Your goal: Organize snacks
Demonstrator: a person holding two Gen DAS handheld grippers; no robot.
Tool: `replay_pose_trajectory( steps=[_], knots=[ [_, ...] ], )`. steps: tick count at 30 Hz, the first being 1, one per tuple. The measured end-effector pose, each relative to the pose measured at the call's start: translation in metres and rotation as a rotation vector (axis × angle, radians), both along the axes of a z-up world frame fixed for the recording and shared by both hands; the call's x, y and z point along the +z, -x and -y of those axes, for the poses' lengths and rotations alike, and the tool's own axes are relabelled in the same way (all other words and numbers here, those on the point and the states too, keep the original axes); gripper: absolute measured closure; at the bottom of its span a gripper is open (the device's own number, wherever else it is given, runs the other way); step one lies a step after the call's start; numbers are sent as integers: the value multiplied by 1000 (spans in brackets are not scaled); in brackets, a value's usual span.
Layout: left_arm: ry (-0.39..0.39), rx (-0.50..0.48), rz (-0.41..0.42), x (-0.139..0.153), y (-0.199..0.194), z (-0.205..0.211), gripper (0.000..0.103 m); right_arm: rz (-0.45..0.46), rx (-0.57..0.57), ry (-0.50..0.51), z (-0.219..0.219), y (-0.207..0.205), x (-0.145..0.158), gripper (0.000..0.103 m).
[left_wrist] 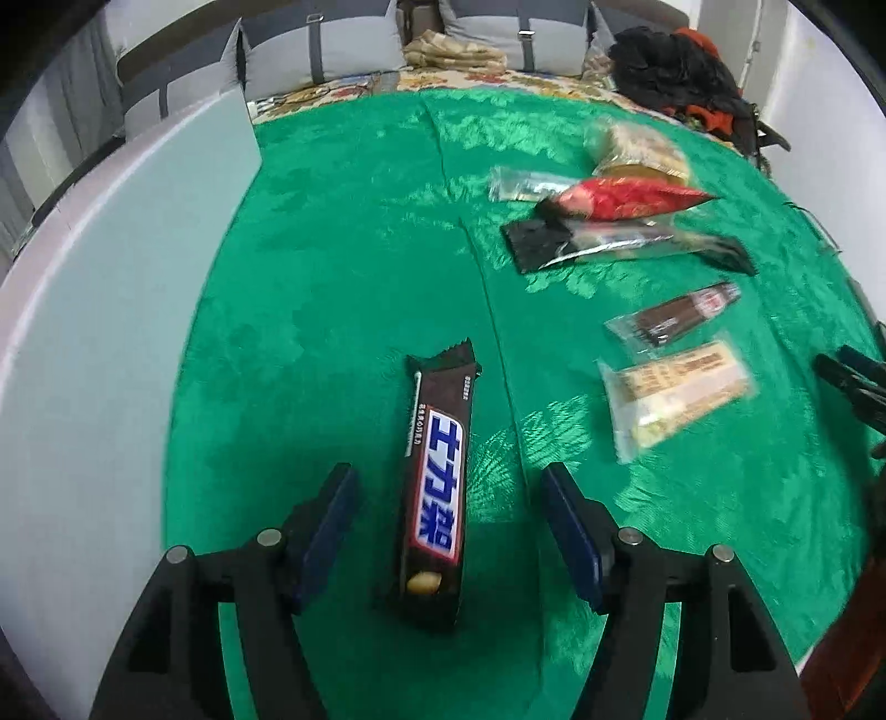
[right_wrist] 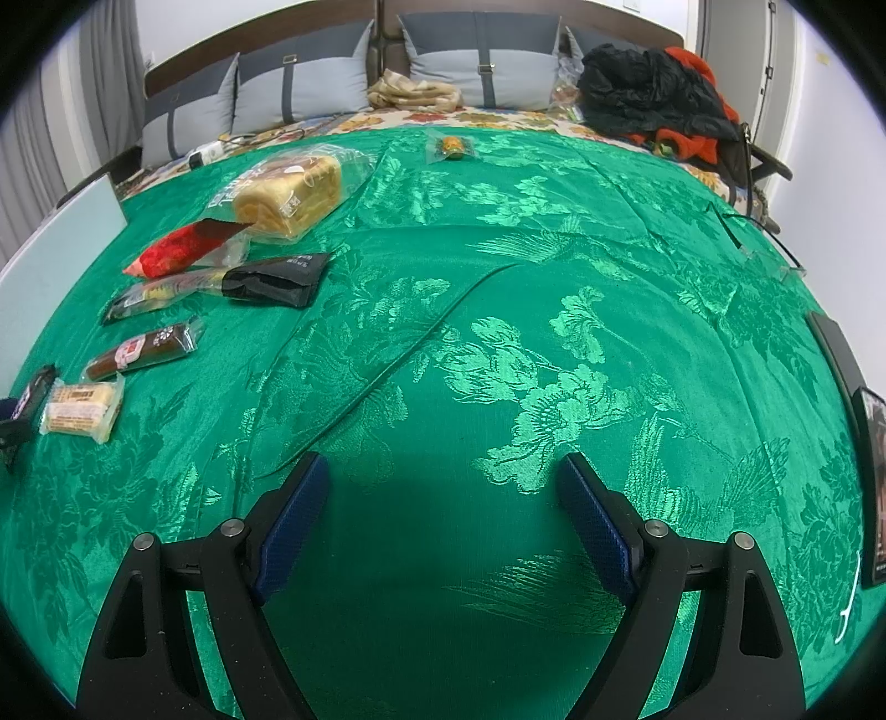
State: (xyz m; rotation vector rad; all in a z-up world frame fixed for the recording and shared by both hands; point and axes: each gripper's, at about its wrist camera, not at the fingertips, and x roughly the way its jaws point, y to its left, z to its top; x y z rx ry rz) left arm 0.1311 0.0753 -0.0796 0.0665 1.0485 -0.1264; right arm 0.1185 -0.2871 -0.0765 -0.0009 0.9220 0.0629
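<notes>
Chocolate bar framed by the wide-open left gripper [left_wrist: 448, 498]

The chocolate bar [left_wrist: 437, 487] is seen between the untouching pads, its long axis toward 12 o'clock; the right gripper [right_wrist: 443, 487] is held wide, empty.

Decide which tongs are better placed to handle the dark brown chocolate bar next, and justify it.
Left. The left tongs stand open astride the dark brown chocolate bar; the right tongs hover over bare green patterned cloth.

Chocolate bar [left_wrist: 437, 487] lies on the bed [left_wrist: 343, 266]; snack row [left_wrist: 626, 243] at two o'clock; pillows [left_wrist: 354, 44] at twelve.
</notes>
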Motion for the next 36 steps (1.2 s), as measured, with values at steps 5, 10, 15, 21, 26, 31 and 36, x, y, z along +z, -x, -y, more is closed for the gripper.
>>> replay_pose_trajectory(
  steps=[5, 10, 15, 21, 26, 31, 36],
  knots=[
    [11, 62, 62, -3, 4, -4, 16, 0, 0, 0, 0, 0, 0, 16],
    [12, 82, 86, -9, 7, -11, 1, 0, 0, 1, 0, 0, 0, 16],
    [14, 89, 93, -13, 8, -12, 0, 0, 0, 1, 0, 0, 0, 16],
    [14, 90, 94, -13, 9, -12, 0, 0, 0, 1, 0, 0, 0, 16],
    [13, 91, 94, -13, 9, -12, 0, 0, 0, 1, 0, 0, 0, 16],
    [14, 92, 96, -13, 9, -12, 0, 0, 0, 1, 0, -1, 0, 16],
    [13, 96, 96, -12, 9, -13, 0, 0, 0, 1, 0, -1, 0, 16]
  ],
)
